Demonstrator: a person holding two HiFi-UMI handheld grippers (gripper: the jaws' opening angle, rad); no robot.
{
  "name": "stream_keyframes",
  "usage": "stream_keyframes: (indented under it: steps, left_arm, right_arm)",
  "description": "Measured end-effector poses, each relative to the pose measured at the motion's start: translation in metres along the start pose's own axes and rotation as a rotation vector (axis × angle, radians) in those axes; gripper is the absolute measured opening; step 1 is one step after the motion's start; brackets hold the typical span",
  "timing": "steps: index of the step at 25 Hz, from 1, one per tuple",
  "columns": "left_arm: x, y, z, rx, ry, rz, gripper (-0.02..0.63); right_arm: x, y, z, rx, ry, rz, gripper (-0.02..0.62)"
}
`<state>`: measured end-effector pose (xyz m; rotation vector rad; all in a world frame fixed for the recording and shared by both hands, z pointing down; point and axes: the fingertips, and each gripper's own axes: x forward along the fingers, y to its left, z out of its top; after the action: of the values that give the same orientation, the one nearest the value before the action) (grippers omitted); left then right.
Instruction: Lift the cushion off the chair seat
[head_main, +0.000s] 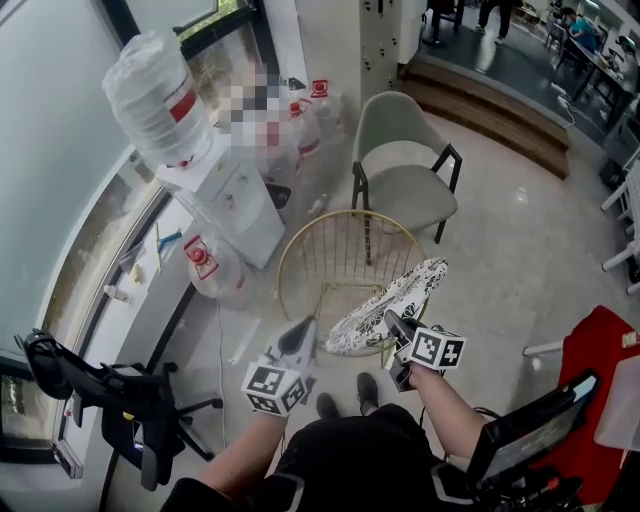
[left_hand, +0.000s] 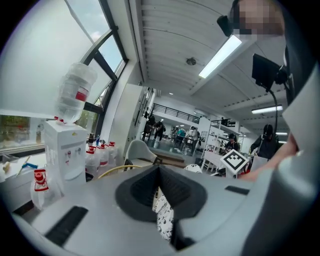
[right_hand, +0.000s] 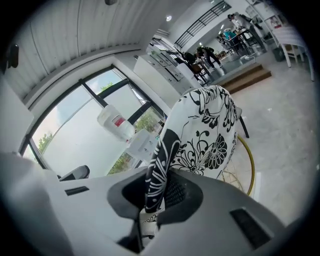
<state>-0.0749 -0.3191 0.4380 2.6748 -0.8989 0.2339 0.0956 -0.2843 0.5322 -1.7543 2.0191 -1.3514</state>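
Note:
The cushion (head_main: 392, 297), white with a black flower print, hangs tilted in the air above the gold wire chair (head_main: 300, 250), clear of its seat. My left gripper (head_main: 304, 338) is shut on the cushion's near left edge; in the left gripper view a strip of the cushion (left_hand: 164, 216) is pinched between the dark pads. My right gripper (head_main: 394, 323) is shut on its near right edge. In the right gripper view the cushion (right_hand: 206, 134) rises from the closed jaws and hides most of the wire chair (right_hand: 248, 162).
A water dispenser (head_main: 228, 192) with a big bottle on top stands left of the wire chair, with several water jugs (head_main: 212, 266) around it. A grey armchair (head_main: 405, 165) stands behind. A black office chair (head_main: 130, 400) is at lower left, a red object (head_main: 600, 365) at right.

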Motion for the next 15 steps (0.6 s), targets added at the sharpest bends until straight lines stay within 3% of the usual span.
stream_keyframes:
  steps: [9, 15]
  left_arm:
    - [-0.016, -0.012, 0.054, 0.057, -0.107, -0.011, 0.008]
    - [-0.021, -0.015, 0.083, -0.005, -0.114, -0.027, 0.008]
  right_arm:
    - [-0.022, 0.063, 0.049, -0.124, -0.073, 0.084, 0.032]
    - [-0.042, 0.107, 0.082, -0.182, -0.135, 0.136, 0.032]
